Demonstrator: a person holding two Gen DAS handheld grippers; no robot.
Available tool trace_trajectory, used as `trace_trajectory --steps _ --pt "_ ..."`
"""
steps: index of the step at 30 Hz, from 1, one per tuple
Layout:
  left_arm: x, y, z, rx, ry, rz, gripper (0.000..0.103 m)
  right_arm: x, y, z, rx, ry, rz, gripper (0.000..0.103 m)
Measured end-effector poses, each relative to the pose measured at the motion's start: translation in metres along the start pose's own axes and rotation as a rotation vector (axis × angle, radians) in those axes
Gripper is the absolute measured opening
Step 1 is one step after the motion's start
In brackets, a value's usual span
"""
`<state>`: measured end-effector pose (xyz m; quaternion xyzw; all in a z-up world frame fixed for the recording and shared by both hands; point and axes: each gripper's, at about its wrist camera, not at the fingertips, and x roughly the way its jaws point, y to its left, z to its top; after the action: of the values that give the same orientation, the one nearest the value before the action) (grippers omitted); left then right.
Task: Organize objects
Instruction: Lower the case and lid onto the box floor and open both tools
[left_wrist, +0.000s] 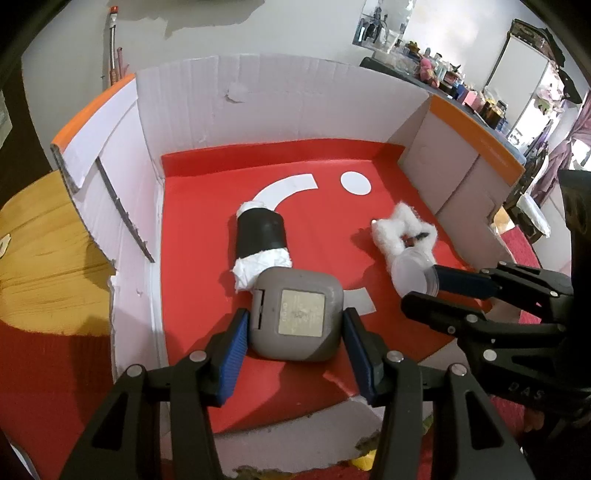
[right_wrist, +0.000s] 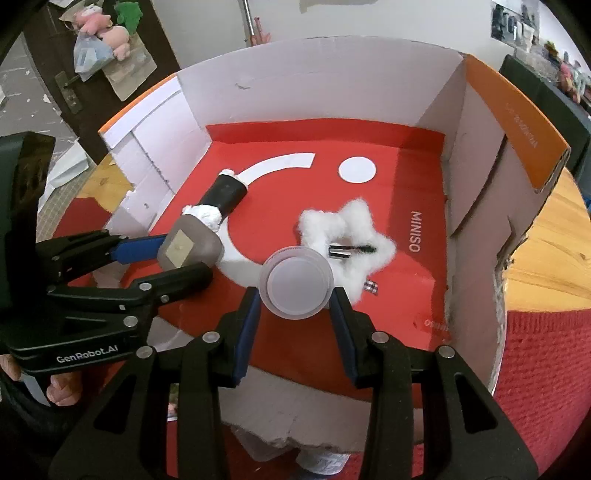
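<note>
Blue pads (left_wrist: 232, 354) of the left gripper (left_wrist: 295, 350) flank the grey case (left_wrist: 295, 314) on the box (left_wrist: 280, 99) floor, seemingly unclenched; contact cannot be told. A clear jar (right_wrist: 295, 282) is bracketed by the right gripper (right_wrist: 293, 325), grip likewise uncertain. A loose hold may let either be dropped, or the roll (left_wrist: 260, 240) and fluff (right_wrist: 343, 225) be knocked
</note>
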<state>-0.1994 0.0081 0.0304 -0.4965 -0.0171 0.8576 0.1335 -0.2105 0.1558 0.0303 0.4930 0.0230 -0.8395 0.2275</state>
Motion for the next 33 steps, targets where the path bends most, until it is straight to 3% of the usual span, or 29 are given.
trace_trajectory --steps 25,33 --pt "0.003 -0.002 0.002 -0.002 -0.016 0.006 0.053 0.002 0.0 -0.001 0.008 -0.02 0.009 0.038" --pt "-0.008 -0.005 0.002 0.008 -0.057 0.022 0.055 -0.004 0.001 -0.004 0.002 -0.043 0.01 0.04"
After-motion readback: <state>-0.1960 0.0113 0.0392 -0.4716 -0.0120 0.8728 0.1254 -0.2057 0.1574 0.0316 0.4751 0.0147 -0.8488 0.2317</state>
